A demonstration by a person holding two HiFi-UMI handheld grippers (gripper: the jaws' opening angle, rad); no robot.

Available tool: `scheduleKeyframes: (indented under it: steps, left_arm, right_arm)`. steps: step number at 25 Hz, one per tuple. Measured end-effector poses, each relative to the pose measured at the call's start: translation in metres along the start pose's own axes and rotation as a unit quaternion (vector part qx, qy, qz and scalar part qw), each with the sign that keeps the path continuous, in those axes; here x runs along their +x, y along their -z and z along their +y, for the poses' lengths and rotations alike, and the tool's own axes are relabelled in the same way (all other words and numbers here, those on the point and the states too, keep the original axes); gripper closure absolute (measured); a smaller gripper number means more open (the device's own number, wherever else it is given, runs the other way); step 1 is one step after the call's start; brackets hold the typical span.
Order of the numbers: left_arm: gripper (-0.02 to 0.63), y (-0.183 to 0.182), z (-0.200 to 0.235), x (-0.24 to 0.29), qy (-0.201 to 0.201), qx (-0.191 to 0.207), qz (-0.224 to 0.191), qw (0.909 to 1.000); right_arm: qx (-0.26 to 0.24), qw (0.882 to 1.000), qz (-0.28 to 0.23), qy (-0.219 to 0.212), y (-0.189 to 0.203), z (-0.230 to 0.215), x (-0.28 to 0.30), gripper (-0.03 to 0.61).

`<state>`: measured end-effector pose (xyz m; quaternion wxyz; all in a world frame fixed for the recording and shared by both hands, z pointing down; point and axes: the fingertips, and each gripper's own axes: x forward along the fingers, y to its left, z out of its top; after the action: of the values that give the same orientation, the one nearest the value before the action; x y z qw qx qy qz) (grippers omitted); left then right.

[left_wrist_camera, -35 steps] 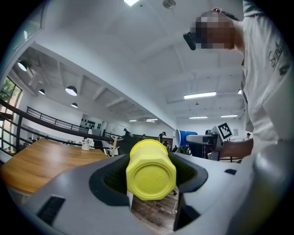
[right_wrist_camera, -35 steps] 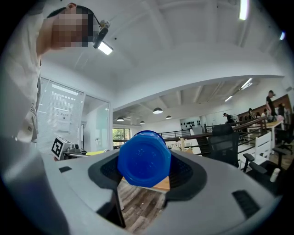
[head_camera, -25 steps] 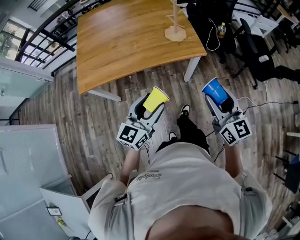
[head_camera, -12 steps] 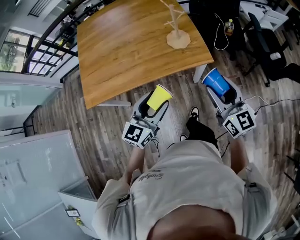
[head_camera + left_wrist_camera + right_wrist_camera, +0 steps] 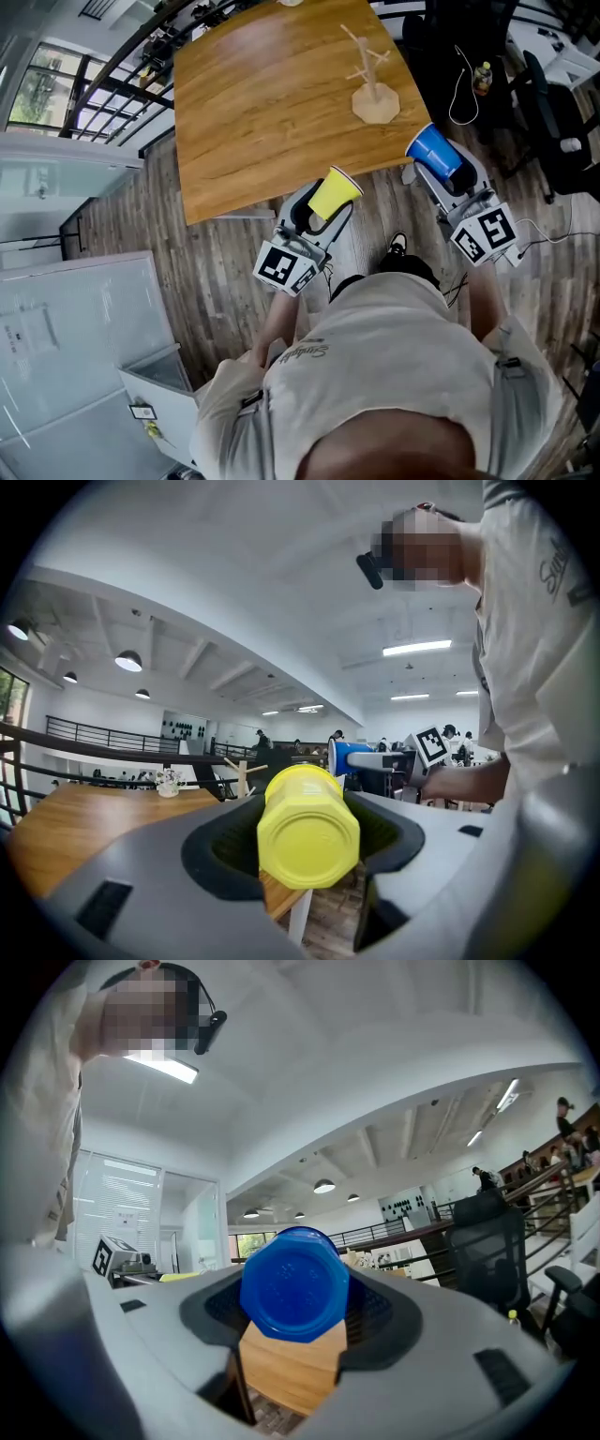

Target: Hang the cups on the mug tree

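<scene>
A yellow cup [image 5: 333, 194] lies in my left gripper [image 5: 314, 208], which is shut on it just off the wooden table's [image 5: 262, 94] near edge; its base faces the camera in the left gripper view as the yellow cup [image 5: 307, 827]. My right gripper [image 5: 448, 173] is shut on a blue cup [image 5: 432, 153], beside the table's near right corner, shown base-on as the blue cup [image 5: 294, 1284]. The wooden mug tree [image 5: 372, 77] stands bare on its flat base near the table's right edge, ahead of both grippers.
Black office chairs [image 5: 562, 122] and cables crowd the floor right of the table. A small bottle [image 5: 482, 75] stands there. A white cabinet [image 5: 66, 309] sits at the left. Railings [image 5: 122, 66] run along the far left.
The table and mug tree have come closer and lower in the head view as I step forward. Both grippers keep hold of their cups, now at the table's near edge.
</scene>
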<state>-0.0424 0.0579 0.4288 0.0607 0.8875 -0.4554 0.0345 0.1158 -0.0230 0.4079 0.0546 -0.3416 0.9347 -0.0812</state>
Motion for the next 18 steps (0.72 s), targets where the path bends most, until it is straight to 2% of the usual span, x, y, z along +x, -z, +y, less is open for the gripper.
scheduleKeyframes:
  steps: [3,6,12,18]
  left_arm:
    - [0.348,0.004,0.011,0.003,-0.02,-0.01,-0.001,0.9997]
    - [0.348,0.01,0.017,0.003,-0.03,-0.017,0.002,0.9994]
    - [0.35,0.01,0.038,0.009,-0.033,-0.02,0.005,0.9992]
    - [0.35,0.012,0.08,0.026,-0.009,-0.034,-0.006,0.9994]
  right_arm:
    - [-0.011,1.0,0.001,-0.023,0.0,-0.003,0.02,0.328]
    - [-0.017,0.999,0.009,-0.027,0.006,-0.008,0.026,0.328]
    - [-0.001,1.0,0.02,-0.003,0.007,-0.034,0.035,0.327]
    - [-0.006,0.999,0.023,0.03,0.006,-0.038,0.063,0.327]
